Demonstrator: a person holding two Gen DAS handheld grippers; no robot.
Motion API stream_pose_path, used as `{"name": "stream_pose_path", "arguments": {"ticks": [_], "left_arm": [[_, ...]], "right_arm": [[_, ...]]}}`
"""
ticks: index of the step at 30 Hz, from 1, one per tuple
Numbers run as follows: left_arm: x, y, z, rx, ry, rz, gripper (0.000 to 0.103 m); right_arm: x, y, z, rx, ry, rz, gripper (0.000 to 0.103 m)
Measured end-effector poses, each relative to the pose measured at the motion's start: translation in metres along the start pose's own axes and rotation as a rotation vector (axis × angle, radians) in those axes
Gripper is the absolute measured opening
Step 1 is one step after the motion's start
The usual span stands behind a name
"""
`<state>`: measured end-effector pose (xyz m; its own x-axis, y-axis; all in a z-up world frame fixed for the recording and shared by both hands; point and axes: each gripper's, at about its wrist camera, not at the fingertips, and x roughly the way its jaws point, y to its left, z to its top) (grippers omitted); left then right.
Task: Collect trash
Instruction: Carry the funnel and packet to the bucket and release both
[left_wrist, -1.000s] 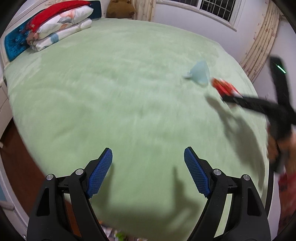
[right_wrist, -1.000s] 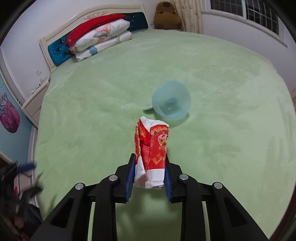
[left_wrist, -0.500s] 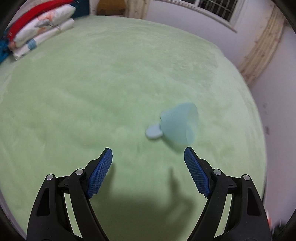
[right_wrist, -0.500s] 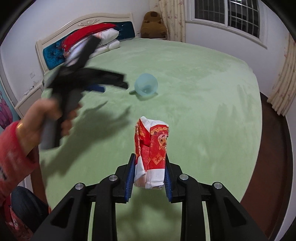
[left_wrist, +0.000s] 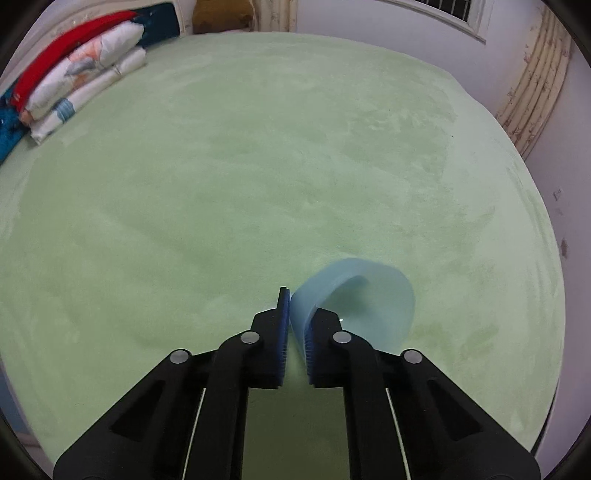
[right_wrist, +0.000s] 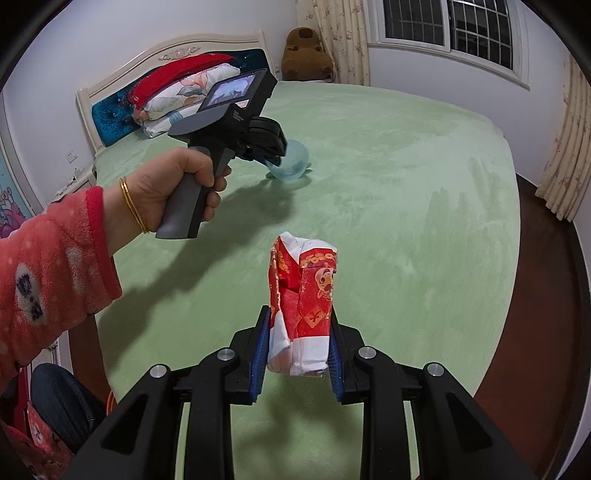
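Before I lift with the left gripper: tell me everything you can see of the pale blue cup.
The pale blue cup is translucent, soft-looking plastic, lying on its side on the green bedspread, mouth toward the left wrist camera. The left gripper has just been closing and now pinches the cup's near rim wall between its blue pads, one pad outside, one inside. The wall bends slightly there. It looks empty. The right wrist view shows it partly hidden behind the left gripper.

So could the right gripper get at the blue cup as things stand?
Probably not usefully. The right gripper is already shut on a red packet, so its jaws are full, and the left gripper has just closed on the blue cup's wall, on the green bed.
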<state>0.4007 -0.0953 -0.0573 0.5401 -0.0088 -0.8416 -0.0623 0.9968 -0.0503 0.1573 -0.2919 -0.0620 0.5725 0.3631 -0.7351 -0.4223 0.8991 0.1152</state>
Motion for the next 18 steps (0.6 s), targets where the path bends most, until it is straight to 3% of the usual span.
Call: {"name": "stream_pose_path", "arguments": {"ticks": [9,14,18], "left_arm": [[-0.054,0.012,-0.018,0.088,-0.080,-0.006,0.006],[-0.119,0.033,-0.043,0.120,-0.151,-0.092,0.006],[-0.169,0.054,-0.069,0.152,-0.214,-0.111,0.006]], "right_arm": [[-0.010,0.013,0.000,-0.010,-0.013,0.012,0.027],[-0.024,0.035,0.000,-0.041,-0.022,0.000,0.027],[-0.033,0.056,0.001,-0.064,-0.030,0.009,0.027]]}}
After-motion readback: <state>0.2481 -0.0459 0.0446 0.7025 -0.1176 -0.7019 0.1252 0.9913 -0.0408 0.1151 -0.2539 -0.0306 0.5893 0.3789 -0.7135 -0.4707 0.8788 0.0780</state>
